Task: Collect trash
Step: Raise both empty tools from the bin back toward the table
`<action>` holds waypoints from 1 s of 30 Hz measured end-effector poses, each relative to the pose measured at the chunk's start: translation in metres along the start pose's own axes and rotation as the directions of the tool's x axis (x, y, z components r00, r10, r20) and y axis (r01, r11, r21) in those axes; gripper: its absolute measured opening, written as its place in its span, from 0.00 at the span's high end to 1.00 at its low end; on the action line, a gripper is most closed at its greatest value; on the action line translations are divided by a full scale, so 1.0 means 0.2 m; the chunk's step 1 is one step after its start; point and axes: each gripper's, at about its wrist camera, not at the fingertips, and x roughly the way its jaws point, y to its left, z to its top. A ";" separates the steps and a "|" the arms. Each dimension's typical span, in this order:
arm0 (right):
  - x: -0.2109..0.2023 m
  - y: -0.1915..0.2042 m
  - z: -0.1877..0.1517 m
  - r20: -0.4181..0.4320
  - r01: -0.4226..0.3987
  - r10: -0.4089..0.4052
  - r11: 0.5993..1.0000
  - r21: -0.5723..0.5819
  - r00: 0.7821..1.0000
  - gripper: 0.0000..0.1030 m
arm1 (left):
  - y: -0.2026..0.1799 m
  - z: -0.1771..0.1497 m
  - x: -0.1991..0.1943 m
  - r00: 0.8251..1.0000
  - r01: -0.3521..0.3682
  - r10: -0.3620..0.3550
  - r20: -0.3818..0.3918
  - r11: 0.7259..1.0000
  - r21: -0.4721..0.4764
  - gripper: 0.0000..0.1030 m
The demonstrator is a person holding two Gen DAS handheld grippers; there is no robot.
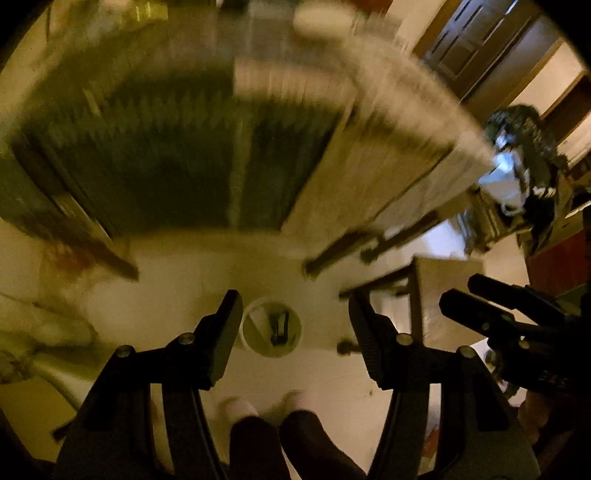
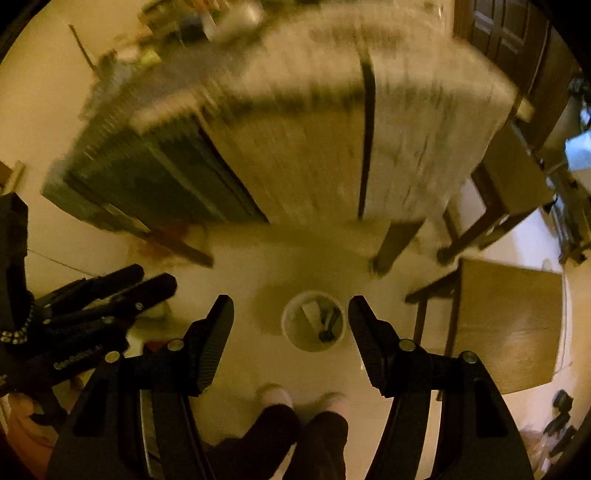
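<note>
A small round white bin [image 1: 271,328] stands on the pale floor far below, with a pale scrap and a dark item inside; it also shows in the right wrist view [image 2: 314,321]. My left gripper [image 1: 295,321] is open and empty, high above the bin. My right gripper [image 2: 291,321] is open and empty, also high above the bin. The right gripper shows at the right edge of the left wrist view [image 1: 491,302], and the left gripper at the left edge of the right wrist view [image 2: 110,295]. Both views are motion-blurred.
A table [image 2: 314,147] with a pale and green-patterned top stands past the bin. Wooden chairs [image 2: 509,317] stand to the right. The person's legs and feet [image 2: 295,406] are just below the bin. A dark door [image 1: 472,33] is at the far right.
</note>
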 end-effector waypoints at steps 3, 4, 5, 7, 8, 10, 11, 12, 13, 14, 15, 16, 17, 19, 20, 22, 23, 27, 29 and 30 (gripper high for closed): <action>-0.25 0.08 0.06 0.082 -0.006 0.005 1.000 0.005 0.997 0.41 | -0.04 0.09 -0.27 0.997 -0.004 0.002 0.084 1.000 0.026 0.43; -0.34 0.11 0.08 0.112 -0.003 0.003 1.000 0.005 0.994 0.41 | -0.05 0.11 -0.36 0.994 -0.005 0.001 0.112 0.999 0.034 0.43; -0.41 0.13 0.10 0.140 -0.002 0.001 1.000 0.006 0.990 0.41 | -0.06 0.13 -0.45 0.990 -0.004 -0.002 0.139 0.999 0.040 0.43; -0.54 0.16 0.13 0.189 -0.007 0.005 1.000 0.007 0.982 0.41 | -0.08 0.17 -0.62 0.981 0.003 -0.014 0.194 0.998 0.055 0.43; -0.61 0.18 0.14 0.217 -0.010 0.008 1.000 0.005 0.976 0.41 | -0.09 0.18 -0.71 0.975 0.005 -0.019 0.224 0.998 0.064 0.43; -0.73 0.24 0.15 0.270 0.003 -0.002 1.000 -0.002 0.963 0.41 | -0.13 0.21 -0.86 0.963 0.005 -0.026 0.269 0.997 0.080 0.43; -0.80 0.27 0.16 0.296 0.011 -0.009 1.000 -0.006 0.955 0.41 | -0.13 0.22 -0.93 0.956 0.004 -0.030 0.292 0.996 0.090 0.43; -0.87 0.30 0.17 0.324 0.020 -0.015 1.000 -0.010 0.946 0.41 | -0.14 0.22 -1.01 0.948 -0.001 -0.032 0.318 0.995 0.101 0.43; -0.91 0.33 0.18 0.344 0.025 -0.020 1.000 -0.012 0.939 0.41 | -0.15 0.23 -1.08 0.939 -0.007 -0.033 0.343 0.994 0.113 0.43; -0.96 0.35 0.18 0.365 0.031 -0.024 0.999 -0.014 0.931 0.41 | -0.16 0.23 -1.15 0.930 -0.012 -0.035 0.367 0.992 0.125 0.43; -1.01 0.37 0.18 0.387 0.039 -0.031 0.999 -0.014 0.922 0.41 | -0.17 0.24 -1.21 0.922 -0.017 -0.037 0.385 0.991 0.135 0.43; -1.05 0.38 0.19 0.400 0.042 -0.033 0.999 -0.014 0.916 0.41 | -0.18 0.24 -1.27 0.912 -0.022 -0.040 0.408 0.989 0.147 0.43; -1.09 0.40 0.18 0.426 0.044 -0.034 0.999 -0.015 0.904 0.41 | -0.18 0.24 -1.33 0.901 -0.029 -0.043 0.432 0.987 0.157 0.43; -1.16 0.43 0.17 0.464 0.049 -0.036 0.999 -0.016 0.885 0.41 | -0.18 0.24 -1.41 0.886 -0.040 -0.042 0.462 0.985 0.167 0.41; -1.19 0.44 0.16 0.483 0.053 -0.039 0.998 -0.017 0.875 0.41 | -0.18 0.24 -1.44 0.879 -0.044 -0.042 0.475 0.985 0.167 0.40; -1.25 0.45 0.16 0.519 0.071 -0.053 0.997 -0.014 0.853 0.33 | -0.17 0.23 -1.51 0.862 -0.048 -0.040 0.505 0.986 0.160 0.33; -1.26 0.45 0.16 0.529 0.075 -0.057 0.997 -0.012 0.847 0.24 | -0.17 0.24 -1.53 0.857 -0.050 -0.039 0.514 0.986 0.157 0.32; -1.28 0.43 0.23 0.556 0.113 -0.098 0.994 0.008 0.825 0.09 | -0.15 0.29 -1.55 0.844 -0.076 -0.012 0.537 0.987 0.142 0.12; -1.27 0.42 0.26 0.555 0.113 -0.101 0.994 0.012 0.826 0.09 | -0.14 0.32 -1.55 0.838 -0.085 0.000 0.546 0.988 0.130 0.11; -1.26 0.41 0.28 0.554 0.108 -0.097 0.994 0.013 0.827 0.09 | -0.14 0.35 -1.53 0.840 -0.089 0.007 0.543 0.988 0.124 0.11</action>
